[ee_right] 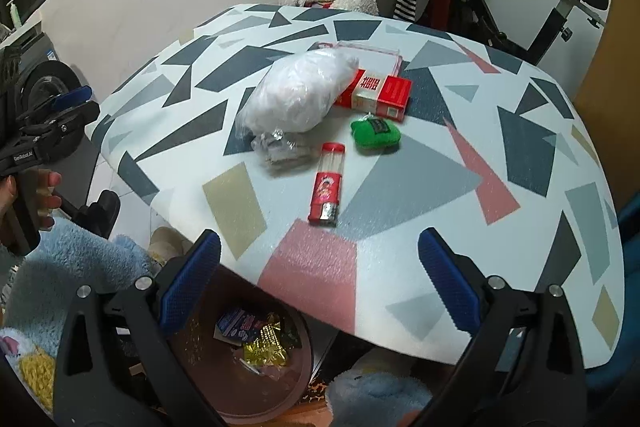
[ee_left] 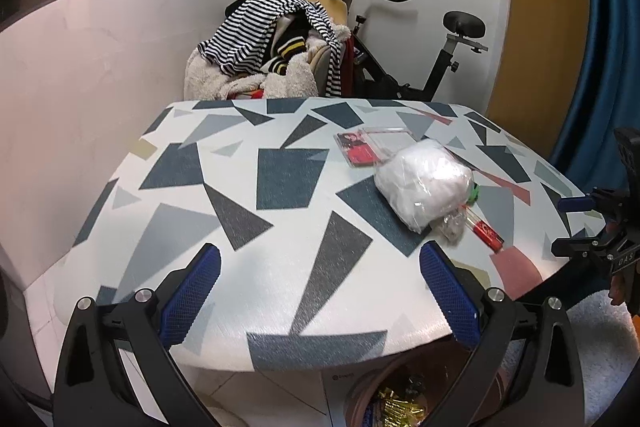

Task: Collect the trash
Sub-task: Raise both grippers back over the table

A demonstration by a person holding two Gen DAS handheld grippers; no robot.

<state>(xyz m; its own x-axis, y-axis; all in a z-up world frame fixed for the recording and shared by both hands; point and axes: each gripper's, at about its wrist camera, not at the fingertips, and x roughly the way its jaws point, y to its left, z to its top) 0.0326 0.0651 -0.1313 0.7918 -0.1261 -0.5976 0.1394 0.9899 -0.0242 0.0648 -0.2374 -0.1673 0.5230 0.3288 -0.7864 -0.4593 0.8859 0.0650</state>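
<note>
Since both the right gripper (ee_right: pixel 319 283) and left gripper (ee_left: pixel 320 291) are hovering with jaws released, I'm suggesting going for the red tube (ee_right: pixel 326 183) near the surface's (ee_right: pixel 500 267) front edge, squeezing across its width, then dropping into the bin (ee_right: pixel 240 367) below.

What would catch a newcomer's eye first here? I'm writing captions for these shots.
The table with its bold geometric cover, and the trash clustered on it: a white plastic bag, a red box beside it, a green pouch and a red tube. Below the near edge, a bin already holds wrappers.
</note>
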